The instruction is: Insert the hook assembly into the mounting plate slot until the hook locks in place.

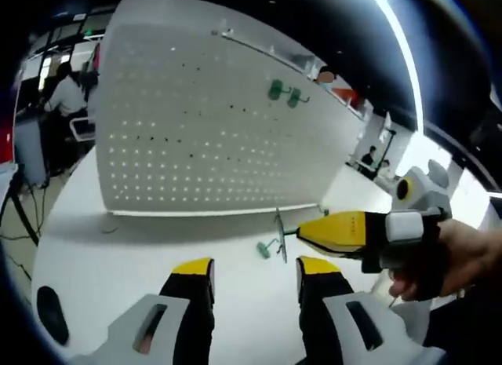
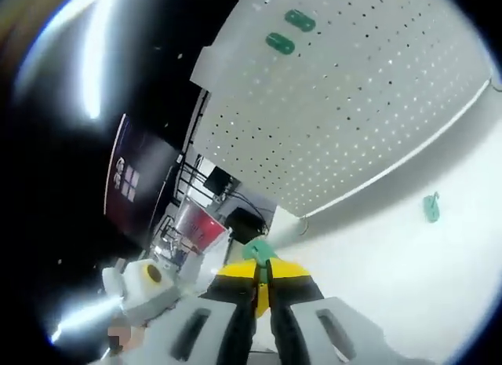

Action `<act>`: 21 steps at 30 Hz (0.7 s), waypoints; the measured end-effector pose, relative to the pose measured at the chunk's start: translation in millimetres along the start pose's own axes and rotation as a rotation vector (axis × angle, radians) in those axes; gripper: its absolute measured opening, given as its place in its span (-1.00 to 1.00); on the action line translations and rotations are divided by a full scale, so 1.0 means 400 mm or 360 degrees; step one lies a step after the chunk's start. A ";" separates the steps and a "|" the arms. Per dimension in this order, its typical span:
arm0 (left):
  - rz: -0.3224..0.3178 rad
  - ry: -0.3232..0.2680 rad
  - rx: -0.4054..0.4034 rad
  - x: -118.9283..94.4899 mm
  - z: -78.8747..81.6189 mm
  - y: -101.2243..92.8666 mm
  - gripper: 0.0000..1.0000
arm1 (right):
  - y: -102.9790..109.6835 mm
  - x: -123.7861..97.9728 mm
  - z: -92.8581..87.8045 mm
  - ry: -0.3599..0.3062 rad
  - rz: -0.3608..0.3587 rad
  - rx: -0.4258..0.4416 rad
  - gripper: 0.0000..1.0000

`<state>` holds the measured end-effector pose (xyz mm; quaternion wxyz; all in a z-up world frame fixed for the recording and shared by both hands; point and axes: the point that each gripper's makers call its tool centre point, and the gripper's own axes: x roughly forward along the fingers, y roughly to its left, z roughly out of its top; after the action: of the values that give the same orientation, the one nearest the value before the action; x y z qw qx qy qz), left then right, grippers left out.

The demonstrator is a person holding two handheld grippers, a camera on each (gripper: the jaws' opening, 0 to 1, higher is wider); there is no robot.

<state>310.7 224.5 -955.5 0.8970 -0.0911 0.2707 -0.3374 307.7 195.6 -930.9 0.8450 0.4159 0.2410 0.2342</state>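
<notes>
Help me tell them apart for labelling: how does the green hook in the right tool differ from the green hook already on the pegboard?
The held hook is clamped in the right tool low, just above the table; the mounted hook hangs high on the pegboard with no tool on it. The held hook shows one green tip; the mounted hook shows two green tips. Both are thin metal with green tips.

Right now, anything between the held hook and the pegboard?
No. In the left gripper view, only bare white table separates the hook, held by the right gripper, from the pegboard.
</notes>
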 end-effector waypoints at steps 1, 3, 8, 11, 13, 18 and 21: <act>-0.0008 -0.0009 0.0001 0.000 0.003 -0.003 -0.32 | 0.000 -0.001 0.000 -0.0002 -0.0001 0.0008 -0.99; -0.0017 -0.0040 -0.0008 0.000 0.013 -0.007 -0.41 | 0.003 -0.002 -0.003 -0.0004 0.0001 0.0027 -0.99; -0.0069 -0.0077 -0.0056 0.001 0.025 -0.021 -0.55 | 0.010 -0.003 -0.003 -0.0014 0.0011 0.0091 -0.99; -0.0100 -0.0083 -0.0076 0.002 0.025 -0.029 -0.65 | 0.019 -0.002 -0.002 -0.0024 0.0029 0.0124 -0.99; -0.0118 -0.0110 -0.0087 -0.001 0.031 -0.034 -0.76 | 0.025 0.000 -0.003 -0.0027 0.0039 0.0134 -0.99; -0.0159 -0.0112 -0.0118 0.000 0.032 -0.046 -0.89 | 0.034 0.000 -0.003 -0.0042 0.0044 0.0151 -0.99; -0.0176 -0.0110 -0.0151 -0.002 0.032 -0.047 -0.91 | 0.034 -0.001 -0.004 -0.0037 0.0049 0.0138 -0.99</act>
<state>306.7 210.7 -937.9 0.8805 -0.1600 0.2499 -0.3697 303.7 203.8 -920.5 0.8253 0.4585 0.2346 0.2316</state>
